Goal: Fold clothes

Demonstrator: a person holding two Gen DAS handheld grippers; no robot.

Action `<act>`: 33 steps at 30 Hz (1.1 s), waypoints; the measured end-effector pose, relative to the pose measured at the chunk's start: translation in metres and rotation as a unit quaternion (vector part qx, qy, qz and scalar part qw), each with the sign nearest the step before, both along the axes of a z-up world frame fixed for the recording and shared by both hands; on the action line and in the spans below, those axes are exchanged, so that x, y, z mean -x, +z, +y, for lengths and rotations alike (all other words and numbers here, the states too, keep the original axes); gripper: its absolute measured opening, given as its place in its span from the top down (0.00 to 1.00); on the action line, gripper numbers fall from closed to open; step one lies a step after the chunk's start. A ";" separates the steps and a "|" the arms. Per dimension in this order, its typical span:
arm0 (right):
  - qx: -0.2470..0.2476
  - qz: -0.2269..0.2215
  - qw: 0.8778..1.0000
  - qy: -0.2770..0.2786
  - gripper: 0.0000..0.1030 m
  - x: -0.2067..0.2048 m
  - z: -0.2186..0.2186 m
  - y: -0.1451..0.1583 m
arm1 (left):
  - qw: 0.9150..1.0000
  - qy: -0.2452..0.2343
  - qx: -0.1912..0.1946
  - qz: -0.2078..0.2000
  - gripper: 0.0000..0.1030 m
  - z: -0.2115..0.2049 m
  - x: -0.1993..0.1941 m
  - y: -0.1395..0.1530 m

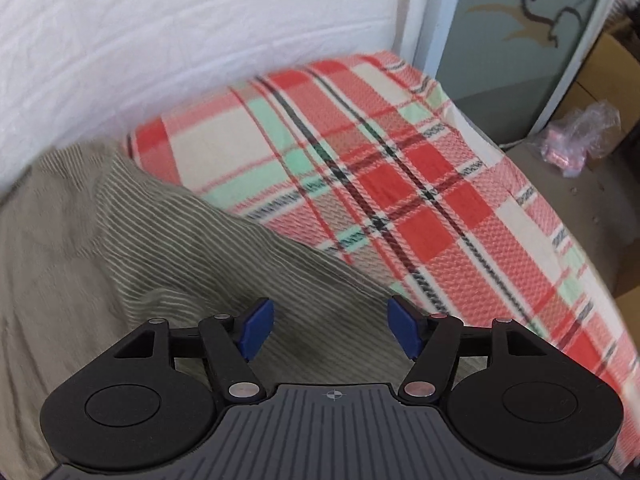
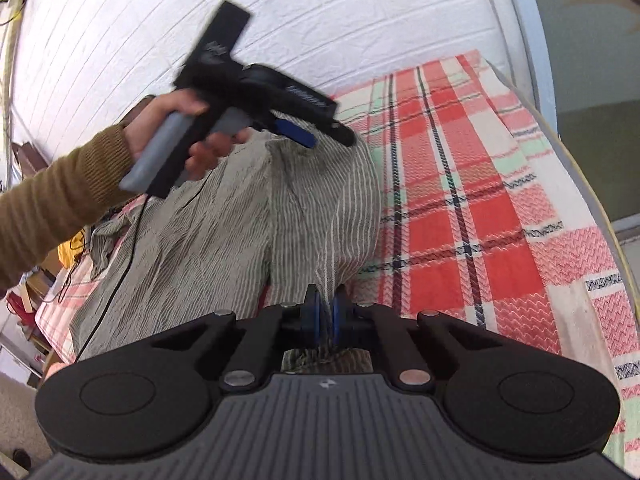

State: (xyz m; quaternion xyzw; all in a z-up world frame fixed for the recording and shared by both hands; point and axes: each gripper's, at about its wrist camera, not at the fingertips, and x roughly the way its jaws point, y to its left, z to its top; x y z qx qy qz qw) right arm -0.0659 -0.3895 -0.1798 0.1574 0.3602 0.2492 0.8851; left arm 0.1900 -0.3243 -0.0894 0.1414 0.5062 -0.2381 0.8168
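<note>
Right claw [image 2: 325,314] pinching striped garment [image 2: 224,232], hem hidden

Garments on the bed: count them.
1: a striped shirt on the plaid blanket, near edge pinched by the right gripper. Others may lie outside the views.

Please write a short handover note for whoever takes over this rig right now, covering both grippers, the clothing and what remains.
Left gripper: open, nothing between the blue pads, hovering above the grey-green white-striped thin fabric garment.
Right gripper: shut on the garment's near edge, fabric pinched between the pads.
The person's left hand, in a mustard ribbed sleeve, holds the left gripper over the garment's far end.
The garment lies rumpled on the red, white and mint plaid blanket, beside the white wall.
Done: one edge gripped. Left: grip with the left gripper, flatten, fold.
</note>
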 end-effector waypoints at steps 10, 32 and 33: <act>0.031 -0.030 0.997 0.056 0.94 0.011 0.021 0.003 | 1.000 0.002 0.028 0.011 0.22 -0.014 -0.001 0.006; 0.188 -0.074 0.962 -0.184 0.93 -0.053 -0.078 0.027 | 0.988 0.054 0.143 -0.033 0.48 -0.038 -0.029 0.019; 0.185 -0.057 0.962 -0.191 0.93 -0.059 -0.085 0.020 | 0.987 0.055 0.150 -0.030 0.46 -0.036 -0.030 0.019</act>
